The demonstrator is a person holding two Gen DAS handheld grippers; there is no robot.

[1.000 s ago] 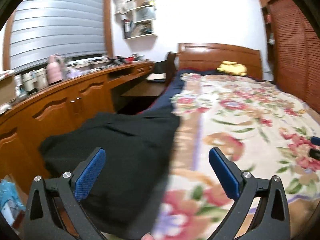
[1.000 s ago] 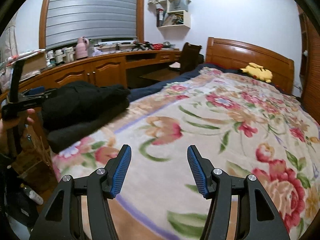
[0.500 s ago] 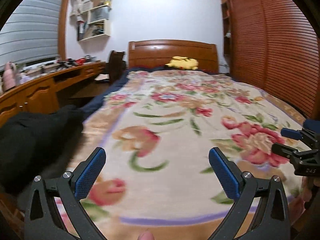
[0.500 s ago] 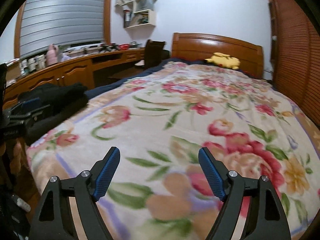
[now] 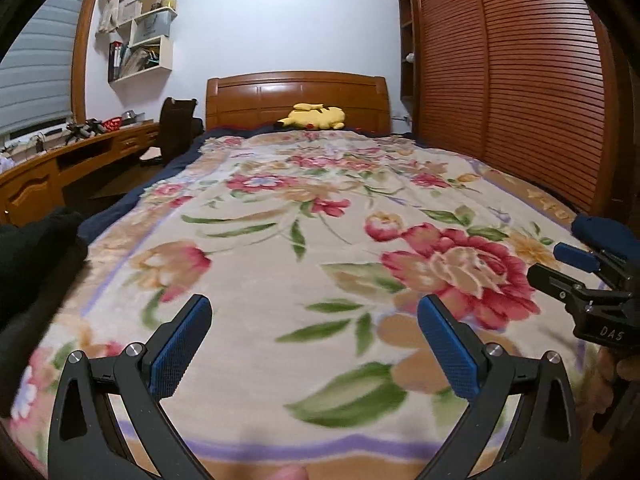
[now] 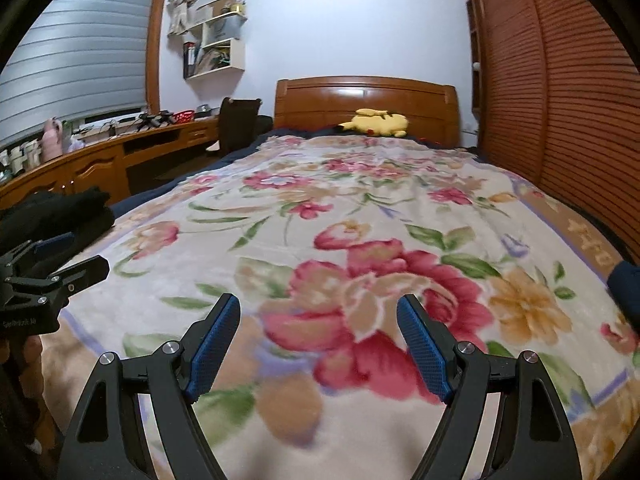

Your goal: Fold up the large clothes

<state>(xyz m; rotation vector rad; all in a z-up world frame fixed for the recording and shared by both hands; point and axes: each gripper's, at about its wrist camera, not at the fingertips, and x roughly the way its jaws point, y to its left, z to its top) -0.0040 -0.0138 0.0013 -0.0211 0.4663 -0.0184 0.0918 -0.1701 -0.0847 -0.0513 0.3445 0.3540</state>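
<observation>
A dark black garment [image 6: 60,212] is seen bunched in a soft, thick heap at the near left edge of the floral blanket-covered bed [image 5: 312,240]. The left gripper [image 5: 316,344] and the right gripper [image 6: 320,340] are held above the blanket with jaws spread wide, nothing between them.

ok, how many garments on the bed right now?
2 in view: black garment at the bed's near-left edge, dark blue garment at its near-right edge. Both are partly out of frame; more may be hidden.
</observation>
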